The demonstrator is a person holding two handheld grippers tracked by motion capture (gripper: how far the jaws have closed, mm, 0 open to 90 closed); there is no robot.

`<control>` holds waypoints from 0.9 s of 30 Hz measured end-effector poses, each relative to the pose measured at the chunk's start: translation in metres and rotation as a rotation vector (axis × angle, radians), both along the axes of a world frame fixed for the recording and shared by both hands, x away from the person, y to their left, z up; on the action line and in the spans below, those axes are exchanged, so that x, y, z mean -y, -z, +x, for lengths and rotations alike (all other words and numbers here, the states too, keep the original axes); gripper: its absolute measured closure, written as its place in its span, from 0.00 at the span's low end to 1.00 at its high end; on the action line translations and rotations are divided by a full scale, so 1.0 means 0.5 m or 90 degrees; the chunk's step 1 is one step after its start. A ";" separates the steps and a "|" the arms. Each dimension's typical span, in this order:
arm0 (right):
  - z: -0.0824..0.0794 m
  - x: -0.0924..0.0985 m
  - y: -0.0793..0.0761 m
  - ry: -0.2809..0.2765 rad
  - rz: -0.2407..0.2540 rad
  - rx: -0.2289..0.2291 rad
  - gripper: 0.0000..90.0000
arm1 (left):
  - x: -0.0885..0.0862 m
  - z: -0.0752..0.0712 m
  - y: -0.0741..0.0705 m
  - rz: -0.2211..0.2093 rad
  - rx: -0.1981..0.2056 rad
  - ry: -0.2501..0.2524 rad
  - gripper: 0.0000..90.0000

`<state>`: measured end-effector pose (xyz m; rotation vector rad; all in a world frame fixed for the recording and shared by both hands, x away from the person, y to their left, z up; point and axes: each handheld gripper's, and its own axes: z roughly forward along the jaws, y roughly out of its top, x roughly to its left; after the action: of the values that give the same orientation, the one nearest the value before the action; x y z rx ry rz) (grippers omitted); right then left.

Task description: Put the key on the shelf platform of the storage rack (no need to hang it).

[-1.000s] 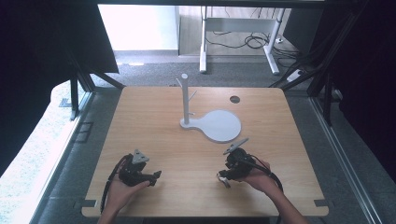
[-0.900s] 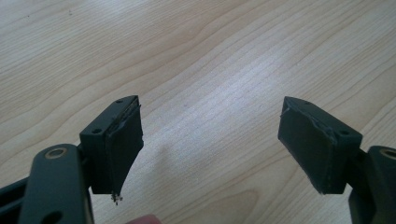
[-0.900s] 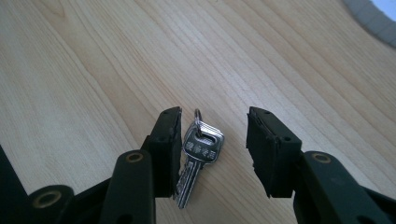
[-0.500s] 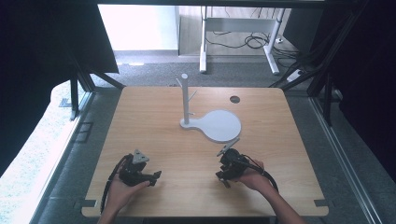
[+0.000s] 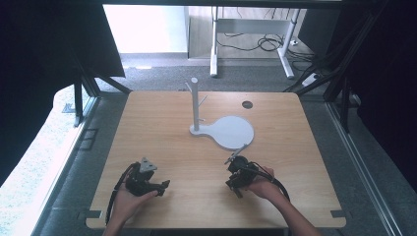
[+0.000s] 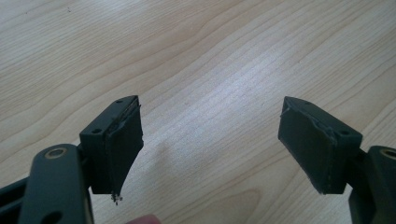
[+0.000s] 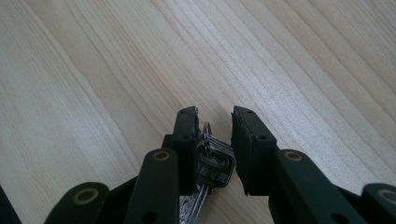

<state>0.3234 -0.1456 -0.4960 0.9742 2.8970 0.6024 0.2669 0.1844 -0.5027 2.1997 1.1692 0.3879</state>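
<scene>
A light wooden table with rounded corners stands on grey carpet, a small dark round hole near its far right corner. Beyond the far edge, a bright pale patch of floor catches strong light, and a white desk frame stands over loose black cables. Black curtains hang along both sides, with dark metal struts leaning beside the table's far left corner.

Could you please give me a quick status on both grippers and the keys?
Left gripper open, empty. Right gripper jaws just closing around keys, not yet clamped. Nothing in the way.
</scene>
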 end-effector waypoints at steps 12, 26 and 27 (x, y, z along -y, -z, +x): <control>0.007 -0.001 0.006 0.006 -0.017 -0.024 0.87 | 0.001 0.002 0.005 0.002 -0.006 0.000 0.25; 0.009 -0.001 0.002 -0.008 -0.042 -0.047 0.99 | 0.000 0.002 0.004 0.000 -0.006 -0.002 0.25; 0.009 -0.001 0.002 -0.008 -0.042 -0.047 0.99 | 0.000 0.002 0.004 -0.001 -0.005 -0.002 0.25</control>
<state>0.3277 -0.1449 -0.4969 0.9922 2.9681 0.4787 0.2677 0.1846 -0.5046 2.2008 1.1775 0.3795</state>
